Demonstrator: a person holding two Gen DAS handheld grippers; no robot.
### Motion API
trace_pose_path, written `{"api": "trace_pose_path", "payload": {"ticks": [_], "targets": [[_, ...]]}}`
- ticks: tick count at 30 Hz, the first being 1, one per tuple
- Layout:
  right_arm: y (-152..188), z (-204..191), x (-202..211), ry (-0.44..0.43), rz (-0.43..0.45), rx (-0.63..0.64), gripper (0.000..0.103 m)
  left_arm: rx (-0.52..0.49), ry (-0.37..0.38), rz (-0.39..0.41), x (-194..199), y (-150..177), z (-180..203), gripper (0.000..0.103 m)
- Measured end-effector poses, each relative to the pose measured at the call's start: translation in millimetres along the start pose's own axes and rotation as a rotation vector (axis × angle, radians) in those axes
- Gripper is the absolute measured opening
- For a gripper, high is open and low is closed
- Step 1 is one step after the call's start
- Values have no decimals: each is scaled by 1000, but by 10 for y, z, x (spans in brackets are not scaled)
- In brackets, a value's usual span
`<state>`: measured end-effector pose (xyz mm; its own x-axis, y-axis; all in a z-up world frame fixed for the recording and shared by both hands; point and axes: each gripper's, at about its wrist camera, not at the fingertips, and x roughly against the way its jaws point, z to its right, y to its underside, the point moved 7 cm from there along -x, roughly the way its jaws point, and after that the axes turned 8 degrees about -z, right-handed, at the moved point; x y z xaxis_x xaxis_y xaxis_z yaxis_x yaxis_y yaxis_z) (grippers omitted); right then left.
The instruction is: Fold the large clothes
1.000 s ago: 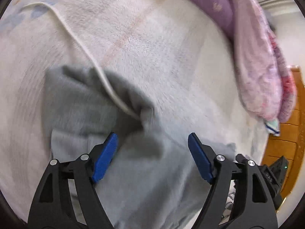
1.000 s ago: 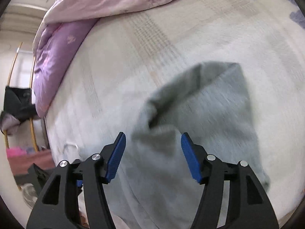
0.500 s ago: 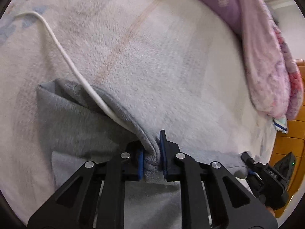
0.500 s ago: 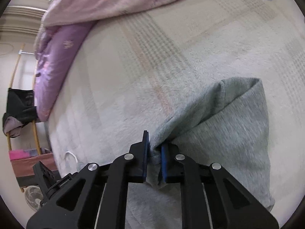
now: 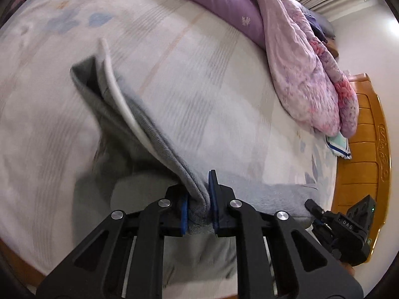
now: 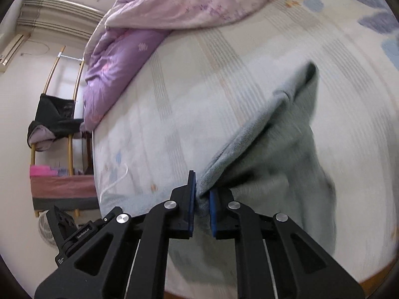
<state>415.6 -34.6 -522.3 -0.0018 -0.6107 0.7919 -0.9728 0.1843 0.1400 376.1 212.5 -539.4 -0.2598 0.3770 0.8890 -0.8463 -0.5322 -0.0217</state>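
A grey sweat garment (image 5: 139,154) lies on the pale bed sheet (image 5: 204,79), with a white drawstring (image 5: 117,87) along its raised edge. My left gripper (image 5: 198,206) is shut on a bunched grey edge and holds it lifted off the bed. In the right wrist view the same grey garment (image 6: 271,164) hangs from my right gripper (image 6: 200,204), which is shut on another part of its edge. The other gripper shows at the lower right of the left view (image 5: 349,226) and at the lower left of the right view (image 6: 72,234).
A purple and pink quilt (image 5: 294,49) is heaped at the far side of the bed; it also shows in the right wrist view (image 6: 154,25). A wooden bed frame (image 5: 369,154) runs along the right. A rack with dark clothes (image 6: 54,122) stands beside the bed.
Both grippers went from open over the garment to shut on its edge. They have since lifted the grey fabric up off the sheet, and the drawstring rose with it.
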Motion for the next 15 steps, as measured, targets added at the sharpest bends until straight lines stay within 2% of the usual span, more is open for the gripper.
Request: {"api": "trace_pose_path", "payload": {"ticks": [5, 12, 15], "targets": [[690, 296, 9, 60, -73, -43, 8, 38, -18, -44, 49, 764, -294, 14], [1326, 865, -264, 155, -171, -125, 8, 152, -53, -146, -311, 1582, -844, 13], [1500, 1069, -414, 190, -205, -140, 8, 135, -128, -163, -477, 1799, -1052, 13]]}}
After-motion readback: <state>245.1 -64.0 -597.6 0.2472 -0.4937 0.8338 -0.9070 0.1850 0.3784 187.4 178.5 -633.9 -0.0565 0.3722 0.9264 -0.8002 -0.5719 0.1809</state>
